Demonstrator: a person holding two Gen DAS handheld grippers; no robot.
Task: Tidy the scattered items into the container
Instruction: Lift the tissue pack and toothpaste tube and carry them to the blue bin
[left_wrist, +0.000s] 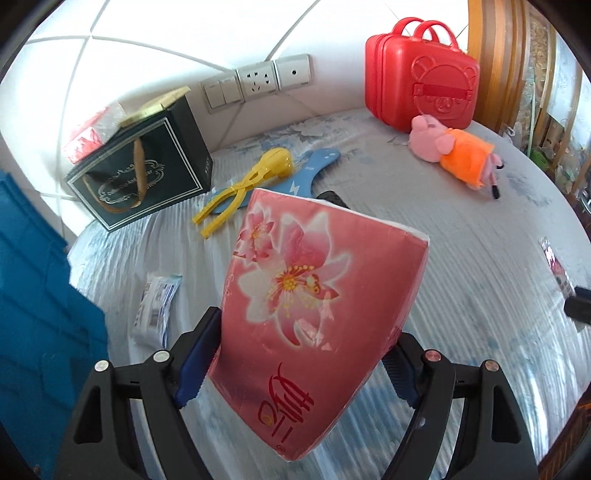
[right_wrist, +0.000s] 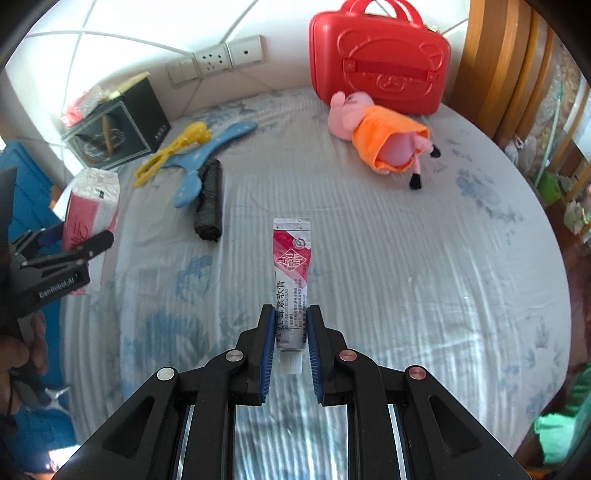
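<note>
The left gripper (left_wrist: 295, 365), clamped on the pink flowered tissue pack (left_wrist: 314, 295), hangs nearer the blue plastic crate (left_wrist: 33, 295) than the right gripper (right_wrist: 290, 343), pinching the ointment tube (right_wrist: 291, 280).

Your right tool (right_wrist: 290, 325) is clamped on an ointment tube (right_wrist: 291, 273), lifted clear of the bed (right_wrist: 369, 258). At far left, your left tool (right_wrist: 74, 243) grips a pink tissue pack (right_wrist: 92, 206). On the bed: black roll (right_wrist: 210, 199), yellow tongs (right_wrist: 173, 147) over a blue paddle (right_wrist: 207, 155), pig plush (right_wrist: 380, 133) against the red case (right_wrist: 380, 62).
</note>
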